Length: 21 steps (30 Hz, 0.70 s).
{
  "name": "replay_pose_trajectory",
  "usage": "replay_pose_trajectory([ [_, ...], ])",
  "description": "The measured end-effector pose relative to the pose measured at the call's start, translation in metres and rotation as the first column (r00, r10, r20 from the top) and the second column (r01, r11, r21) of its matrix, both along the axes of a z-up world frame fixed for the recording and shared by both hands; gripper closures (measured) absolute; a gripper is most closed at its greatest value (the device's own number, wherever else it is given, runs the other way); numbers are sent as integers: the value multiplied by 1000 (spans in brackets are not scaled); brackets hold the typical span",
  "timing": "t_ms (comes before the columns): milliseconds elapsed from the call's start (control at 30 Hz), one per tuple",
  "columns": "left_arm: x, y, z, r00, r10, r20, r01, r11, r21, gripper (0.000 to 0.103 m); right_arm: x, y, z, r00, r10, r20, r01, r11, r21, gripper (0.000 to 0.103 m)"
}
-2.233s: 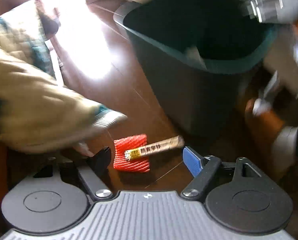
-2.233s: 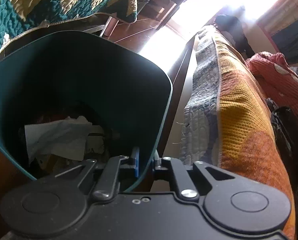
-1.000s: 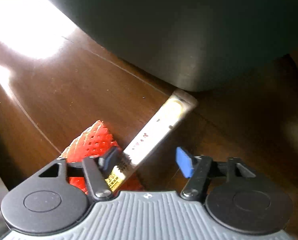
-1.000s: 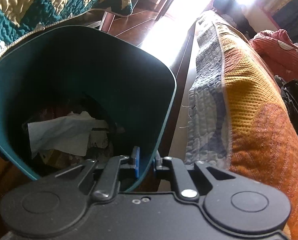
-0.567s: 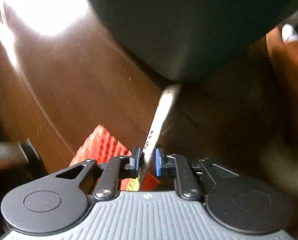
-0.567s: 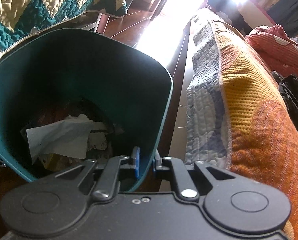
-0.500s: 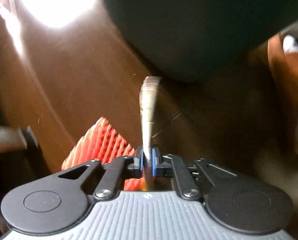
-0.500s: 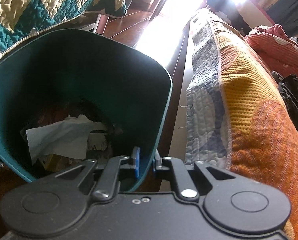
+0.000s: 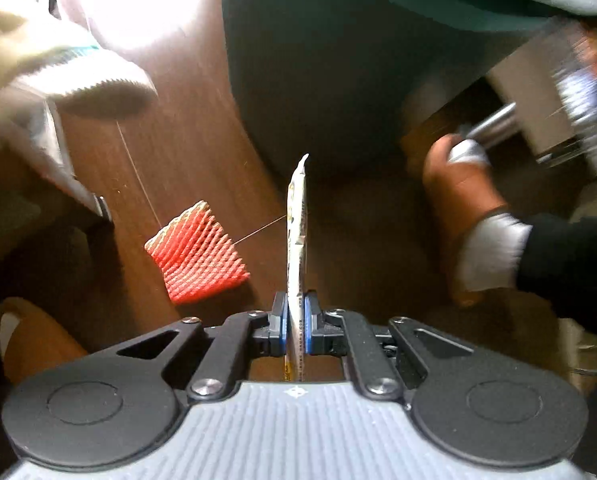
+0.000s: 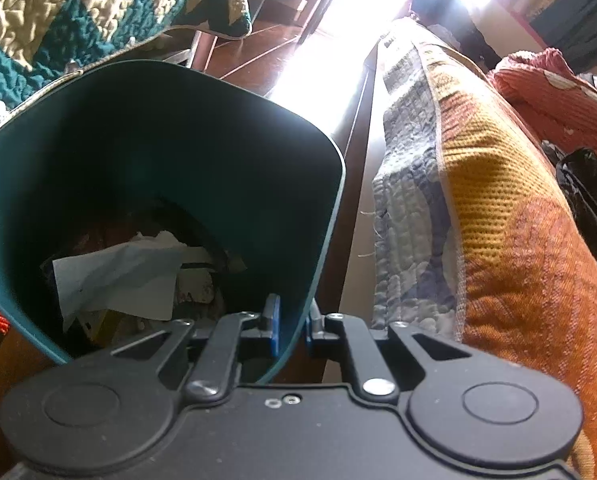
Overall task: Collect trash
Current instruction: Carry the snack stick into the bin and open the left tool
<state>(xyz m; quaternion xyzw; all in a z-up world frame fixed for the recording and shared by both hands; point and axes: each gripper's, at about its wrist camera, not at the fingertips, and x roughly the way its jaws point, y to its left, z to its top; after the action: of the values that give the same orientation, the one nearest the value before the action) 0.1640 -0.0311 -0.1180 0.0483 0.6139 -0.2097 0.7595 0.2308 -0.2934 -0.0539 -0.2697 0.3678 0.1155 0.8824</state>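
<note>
- Left wrist view, far left: the blurred edge of a quilt (image 9: 38,76) hangs over the brown wooden floor (image 9: 186,152), beside a bright patch of light.
- Left of centre: a red ridged wrapper (image 9: 194,258) lies flat on the floor, apart from the gripper.
- Centre: the left gripper (image 9: 296,322) is clamped on a long narrow packet (image 9: 297,240), which stands edge-on and upright between the blue pads, its tip reaching toward the base of the bin (image 9: 338,80).
- Right: a foot in a brown slipper (image 9: 462,208) stands on the floor near the bin; details there are blurred.
- Right wrist view, left: the teal bin (image 10: 98,160) is tilted, its opening facing the camera, with crumpled white paper (image 10: 118,276) inside.
- Centre: the right gripper (image 10: 292,330) is closed on the bin's rim, one pad inside the wall and one outside.
- Right: an orange and yellow bedcover (image 10: 498,220) hangs beside the bin.
</note>
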Motion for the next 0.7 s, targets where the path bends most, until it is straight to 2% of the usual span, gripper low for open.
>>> replay_pose_trajectory([
  [200,-24,13,85,988,76,133,-62,992,-111,96,-9,16,7,998,58,32,-57,998,-29,93],
  [333,-28,6,122,971,116,210,-83,983,-163,96,-14,31,10,993,97,61,-92,993,-73,93],
  [500,-13,-24,141,949,100,298,-47,982,-180,96,-18,47,15,989,125,76,-118,988,-98,93],
  [600,8,-38,139,940,103,324,-43,981,-189,96,-24,59,17,985,149,89,-138,983,-119,93],
  [700,36,-57,123,944,118,309,-71,984,-161,96,-29,67,18,980,172,101,-158,978,-135,94],
])
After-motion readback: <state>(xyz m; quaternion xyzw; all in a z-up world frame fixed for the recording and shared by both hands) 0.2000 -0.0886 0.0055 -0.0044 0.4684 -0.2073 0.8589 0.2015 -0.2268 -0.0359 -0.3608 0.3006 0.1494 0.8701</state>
